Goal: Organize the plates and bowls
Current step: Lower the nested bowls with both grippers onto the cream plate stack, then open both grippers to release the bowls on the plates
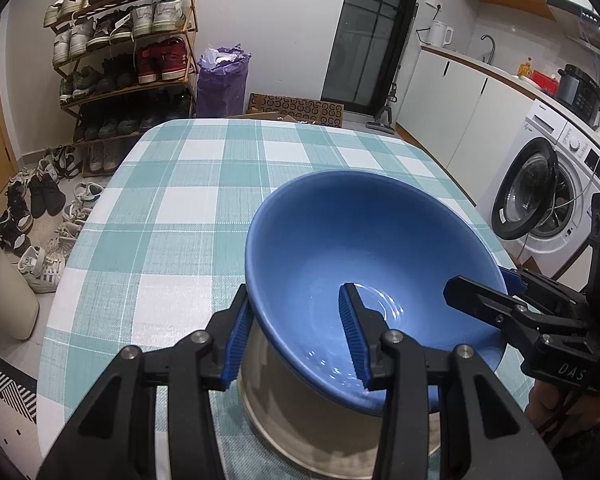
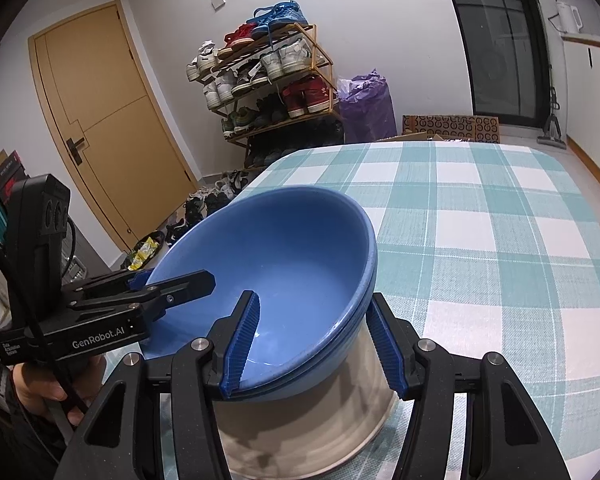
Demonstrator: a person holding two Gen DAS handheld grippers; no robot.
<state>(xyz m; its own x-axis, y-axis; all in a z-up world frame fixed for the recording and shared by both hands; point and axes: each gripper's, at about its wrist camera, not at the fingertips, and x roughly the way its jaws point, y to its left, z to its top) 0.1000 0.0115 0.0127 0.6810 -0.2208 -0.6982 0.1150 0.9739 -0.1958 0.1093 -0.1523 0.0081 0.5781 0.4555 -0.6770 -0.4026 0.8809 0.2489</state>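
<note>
A blue bowl (image 1: 364, 248) sits nested in a second blue bowl (image 2: 360, 320), stacked over a pale plate or bowl (image 1: 312, 420) on the checked tablecloth. It shows in the right wrist view (image 2: 284, 256) too. My left gripper (image 1: 296, 332) straddles the bowl's left rim, one finger inside, one outside, with gaps at the pads. My right gripper (image 2: 312, 344) straddles the opposite rim the same way. Each gripper shows in the other's view: the right (image 1: 484, 292) and the left (image 2: 172, 284).
The table (image 1: 172, 216) with its teal checked cloth stretches ahead. A shoe rack (image 1: 128, 60), loose shoes on the floor, a purple bag (image 1: 222, 80), a washing machine (image 1: 548, 200) and a wooden door (image 2: 112, 120) surround it.
</note>
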